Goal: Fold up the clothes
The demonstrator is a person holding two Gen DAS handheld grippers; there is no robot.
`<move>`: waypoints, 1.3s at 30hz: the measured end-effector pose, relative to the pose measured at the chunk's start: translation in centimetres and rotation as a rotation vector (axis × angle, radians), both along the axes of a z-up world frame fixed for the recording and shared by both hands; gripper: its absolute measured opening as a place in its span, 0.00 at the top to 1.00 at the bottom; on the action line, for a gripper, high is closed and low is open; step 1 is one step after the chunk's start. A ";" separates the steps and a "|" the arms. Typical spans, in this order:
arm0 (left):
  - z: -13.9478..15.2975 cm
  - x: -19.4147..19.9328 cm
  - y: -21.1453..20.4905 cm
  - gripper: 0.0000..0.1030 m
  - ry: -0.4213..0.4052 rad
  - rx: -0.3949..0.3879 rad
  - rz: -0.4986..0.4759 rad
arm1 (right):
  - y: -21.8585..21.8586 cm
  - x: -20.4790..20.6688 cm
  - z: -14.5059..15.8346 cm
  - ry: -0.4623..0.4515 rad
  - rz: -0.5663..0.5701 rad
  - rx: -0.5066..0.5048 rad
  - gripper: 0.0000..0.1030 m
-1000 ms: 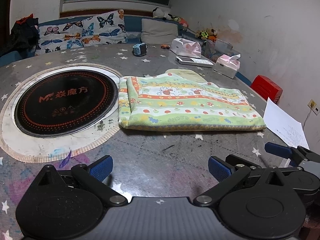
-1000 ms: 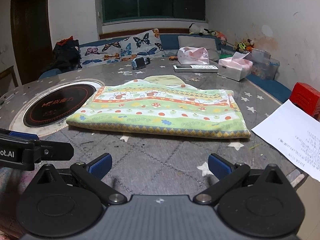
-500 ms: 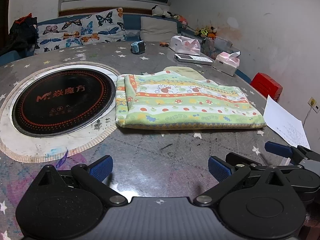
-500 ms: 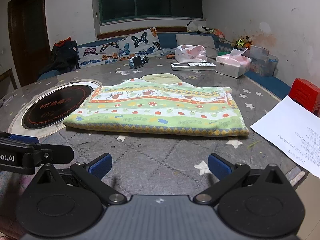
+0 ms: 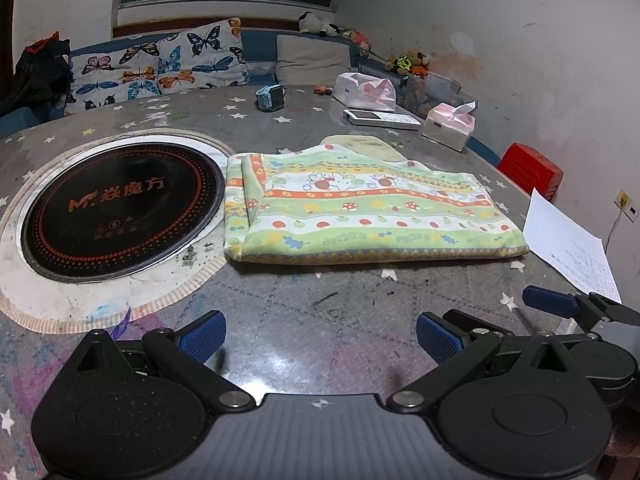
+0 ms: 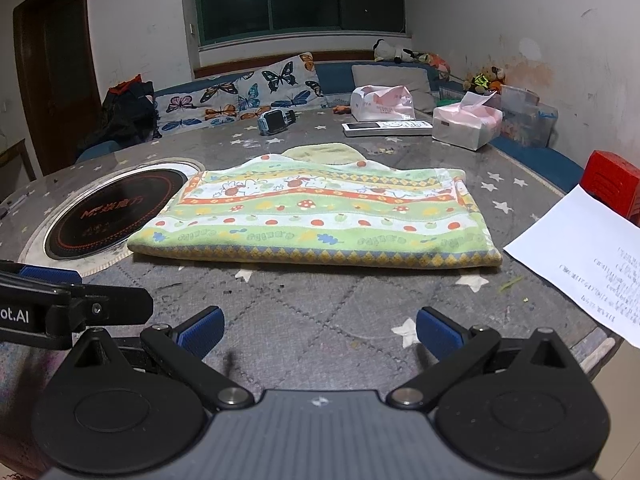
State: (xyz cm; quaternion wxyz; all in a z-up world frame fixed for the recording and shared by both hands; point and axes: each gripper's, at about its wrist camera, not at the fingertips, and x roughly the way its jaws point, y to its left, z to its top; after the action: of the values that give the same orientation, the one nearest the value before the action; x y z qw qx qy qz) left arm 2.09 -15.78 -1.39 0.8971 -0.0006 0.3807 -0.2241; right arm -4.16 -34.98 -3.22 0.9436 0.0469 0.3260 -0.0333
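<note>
A green, yellow and orange patterned garment (image 5: 360,208) lies folded into a flat rectangle on the grey starred table (image 5: 312,320); it also shows in the right wrist view (image 6: 320,220). A pale yellow part sticks out at its far edge (image 6: 320,152). My left gripper (image 5: 320,338) is open and empty, low over the table, short of the garment's near edge. My right gripper (image 6: 320,334) is open and empty, also short of the near edge. The right gripper's blue fingers (image 5: 548,300) show at the right of the left wrist view.
A round black induction hob (image 5: 120,208) is set in the table left of the garment. A sheet of paper (image 6: 580,256) lies at the right edge. Tissue packs (image 6: 466,124), a remote (image 6: 384,127) and a small blue gadget (image 6: 274,120) sit at the far side. A red box (image 6: 612,184) stands beyond the edge.
Both grippers have drawn back slightly and tilted up, so the garment sits a little farther away in both views. The garment itself has not moved. Both grippers stay open.
</note>
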 end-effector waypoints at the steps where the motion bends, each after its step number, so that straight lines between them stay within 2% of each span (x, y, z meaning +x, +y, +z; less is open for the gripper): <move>1: 0.0 0.0 0.0 0.00 -0.001 0.001 0.000 | 0.0 0.0 0.0 0.000 0.000 0.001 0.00; 39: 0.2 0.9 -1.2 0.00 -0.001 0.022 -0.016 | -0.5 0.6 -0.4 0.011 -0.007 0.021 0.00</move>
State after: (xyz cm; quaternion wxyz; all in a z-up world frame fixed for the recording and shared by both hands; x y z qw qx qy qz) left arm 2.95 -16.99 -1.17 0.8954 0.0123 0.3828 -0.2271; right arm -3.51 -35.49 -3.58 0.9411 0.0578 0.3314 -0.0335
